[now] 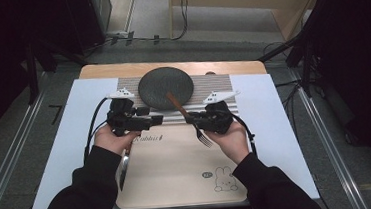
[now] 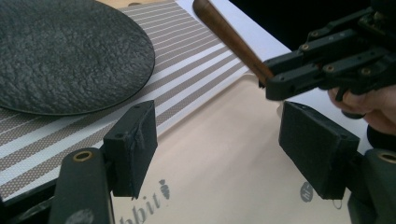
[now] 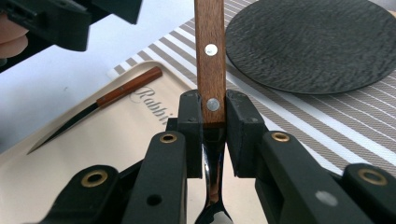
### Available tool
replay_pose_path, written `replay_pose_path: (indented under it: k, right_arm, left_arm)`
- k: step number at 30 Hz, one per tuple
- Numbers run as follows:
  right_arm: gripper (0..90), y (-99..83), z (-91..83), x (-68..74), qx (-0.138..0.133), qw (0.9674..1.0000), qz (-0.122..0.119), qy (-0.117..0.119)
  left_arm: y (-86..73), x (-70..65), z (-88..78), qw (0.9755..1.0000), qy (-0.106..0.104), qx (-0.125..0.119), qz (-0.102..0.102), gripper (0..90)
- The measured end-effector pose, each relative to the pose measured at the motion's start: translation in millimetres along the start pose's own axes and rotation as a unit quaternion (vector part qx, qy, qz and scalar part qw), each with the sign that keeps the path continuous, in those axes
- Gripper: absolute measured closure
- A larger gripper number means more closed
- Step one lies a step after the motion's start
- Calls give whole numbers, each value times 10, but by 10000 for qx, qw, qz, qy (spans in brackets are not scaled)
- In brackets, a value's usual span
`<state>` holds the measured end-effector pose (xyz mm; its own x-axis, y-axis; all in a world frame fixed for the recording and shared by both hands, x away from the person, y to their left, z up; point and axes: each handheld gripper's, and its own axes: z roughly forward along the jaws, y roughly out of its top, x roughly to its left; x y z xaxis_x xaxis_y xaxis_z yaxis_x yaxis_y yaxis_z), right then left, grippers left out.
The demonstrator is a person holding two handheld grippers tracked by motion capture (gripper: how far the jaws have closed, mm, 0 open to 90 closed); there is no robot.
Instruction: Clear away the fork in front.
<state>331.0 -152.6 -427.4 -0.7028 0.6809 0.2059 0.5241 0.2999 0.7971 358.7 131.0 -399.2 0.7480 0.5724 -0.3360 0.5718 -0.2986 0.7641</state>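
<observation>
My right gripper (image 1: 193,119) is shut on a fork (image 1: 176,103) with a brown wooden handle. It grips near where the handle meets the metal neck (image 3: 212,109). The handle slants up toward a dark round plate (image 1: 165,88), and the tines (image 1: 205,140) point back at the person. My left gripper (image 1: 150,116) hovers over the tray's far left part with its jaws open. Its pads (image 2: 133,144) have nothing between them. In the left gripper view the right gripper (image 2: 327,65) and the fork handle (image 2: 229,37) hang at the upper right.
A beige tray (image 1: 178,170) with a rabbit print lies in front of a striped placemat (image 1: 212,85), all on a white sheet (image 1: 71,138). A wooden-handled knife (image 3: 107,105) lies on the tray's left side. Dark stands and cables surround the table.
</observation>
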Motion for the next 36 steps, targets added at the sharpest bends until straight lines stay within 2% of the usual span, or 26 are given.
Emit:
replay_pose_path:
  k: [9,15,20,26,31,33,36]
  right_arm:
    - [758,-62,32,163,-174,9998,-104,12]
    - [757,-74,56,261,-240,9994,-226,40]
    - [757,-80,81,323,-360,9989,-285,65]
    - [757,-85,99,397,-513,9979,-371,135]
    - [757,-87,116,432,-545,9975,-441,120]
    - [757,-90,124,443,-545,9973,-466,135]
    - [757,-95,128,451,-517,9973,-498,128]
  left_arm:
    - [87,-76,91,9999,-33,-119,-102,282]
    - [123,-117,152,9993,-149,-193,-281,288]
    - [118,-142,189,9992,-129,-190,-316,317]
    - [76,-156,212,9990,-103,-275,-339,420]
    - [52,-147,223,9976,-289,-355,-513,531]
    - [47,-138,226,9974,-295,-341,-568,566]
    - [32,-111,221,9960,-430,-347,-698,665]
